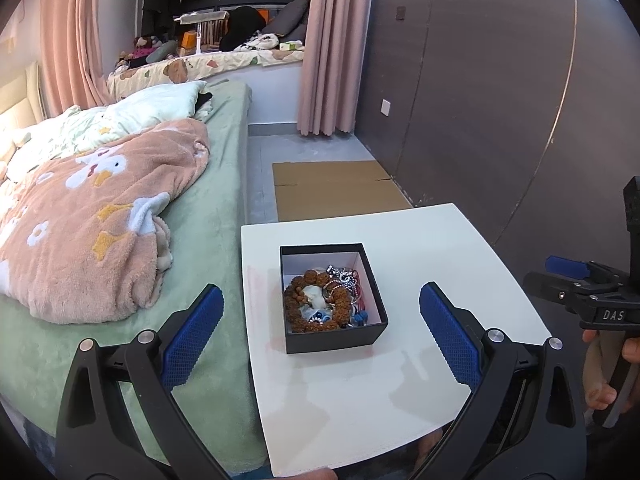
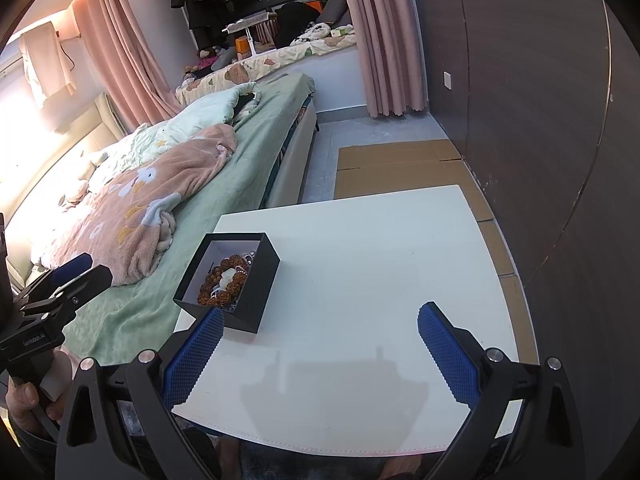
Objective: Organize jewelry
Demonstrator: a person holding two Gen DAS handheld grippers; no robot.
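A black open box (image 1: 334, 338) stands on the white table (image 1: 420, 400) near its left edge. In it lie a brown bead bracelet (image 1: 298, 304), silver jewelry (image 1: 342, 276) and small blue and red pieces. My left gripper (image 1: 322, 340) is open and empty, just in front of the box. In the right wrist view the box (image 2: 252, 300) sits at the table's (image 2: 380, 280) left side with the bead bracelet (image 2: 222, 280) inside. My right gripper (image 2: 322, 356) is open and empty over the table's front, to the right of the box. The right gripper also shows at the left wrist view's right edge (image 1: 584, 284).
A bed (image 1: 160, 240) with a green sheet and a pink blanket (image 1: 92, 216) lies against the table's left side. Flat cardboard (image 1: 336, 188) lies on the floor behind the table. A dark wall panel (image 1: 500, 100) runs along the right. Pink curtains (image 1: 328, 48) hang at the back.
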